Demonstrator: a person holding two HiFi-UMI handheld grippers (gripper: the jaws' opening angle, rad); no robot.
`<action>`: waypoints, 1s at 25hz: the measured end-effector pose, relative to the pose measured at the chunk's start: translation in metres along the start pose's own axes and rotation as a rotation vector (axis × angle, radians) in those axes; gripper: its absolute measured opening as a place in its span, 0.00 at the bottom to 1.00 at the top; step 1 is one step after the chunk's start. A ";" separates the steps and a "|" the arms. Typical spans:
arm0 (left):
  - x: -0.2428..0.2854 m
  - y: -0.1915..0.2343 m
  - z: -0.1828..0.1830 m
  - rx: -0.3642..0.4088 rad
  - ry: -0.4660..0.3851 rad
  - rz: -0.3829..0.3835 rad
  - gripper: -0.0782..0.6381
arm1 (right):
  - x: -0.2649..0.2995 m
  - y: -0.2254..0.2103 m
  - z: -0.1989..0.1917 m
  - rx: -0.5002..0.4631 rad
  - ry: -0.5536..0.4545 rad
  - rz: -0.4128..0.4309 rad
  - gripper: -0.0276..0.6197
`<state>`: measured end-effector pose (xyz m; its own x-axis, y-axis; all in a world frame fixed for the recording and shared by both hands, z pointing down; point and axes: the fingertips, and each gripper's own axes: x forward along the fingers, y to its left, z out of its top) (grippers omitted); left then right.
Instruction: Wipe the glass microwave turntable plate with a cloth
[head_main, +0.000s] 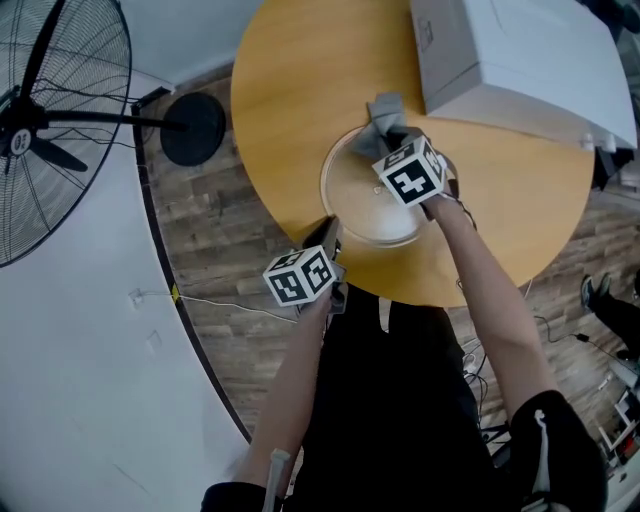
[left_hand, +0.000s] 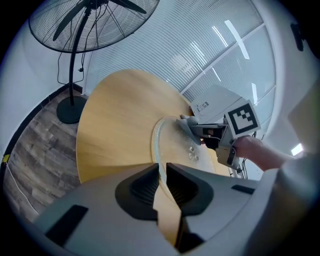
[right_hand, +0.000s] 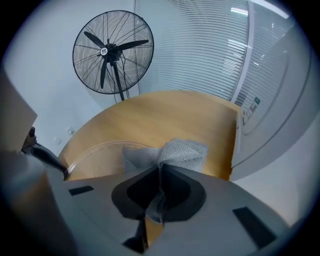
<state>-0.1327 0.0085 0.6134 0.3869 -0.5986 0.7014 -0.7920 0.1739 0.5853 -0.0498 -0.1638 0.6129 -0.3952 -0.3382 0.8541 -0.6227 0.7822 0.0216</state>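
Note:
The round glass turntable plate (head_main: 352, 205) lies on the round wooden table (head_main: 290, 90). My left gripper (head_main: 328, 232) is shut on the plate's near-left rim (left_hand: 157, 150), the glass edge running between its jaws. A grey mesh cloth (head_main: 383, 115) is pinched in my right gripper (head_main: 398, 135), which is shut on it over the plate's far edge. In the right gripper view the cloth (right_hand: 176, 152) bunches out past the jaws onto the plate rim (right_hand: 100, 147). The left gripper view shows the right gripper (left_hand: 196, 131) with the cloth at the plate's far side.
A white microwave (head_main: 510, 60) stands on the table at the back right, close to the cloth. A large standing fan (head_main: 50, 120) is on the floor at the left, its round base (head_main: 192, 128) near the table edge. Wooden floor surrounds the table.

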 end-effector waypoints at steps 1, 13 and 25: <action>0.000 0.000 0.000 -0.001 -0.006 0.006 0.17 | 0.002 0.006 0.004 -0.004 -0.005 0.015 0.08; -0.001 0.001 0.000 0.016 -0.015 0.027 0.17 | -0.001 0.108 0.004 -0.178 -0.021 0.205 0.07; -0.001 0.001 -0.001 0.039 -0.016 0.046 0.16 | -0.039 0.153 -0.057 -0.170 -0.016 0.309 0.07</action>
<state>-0.1335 0.0097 0.6141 0.3423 -0.6033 0.7203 -0.8265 0.1713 0.5362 -0.0909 -0.0015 0.6124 -0.5588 -0.0793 0.8255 -0.3514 0.9243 -0.1492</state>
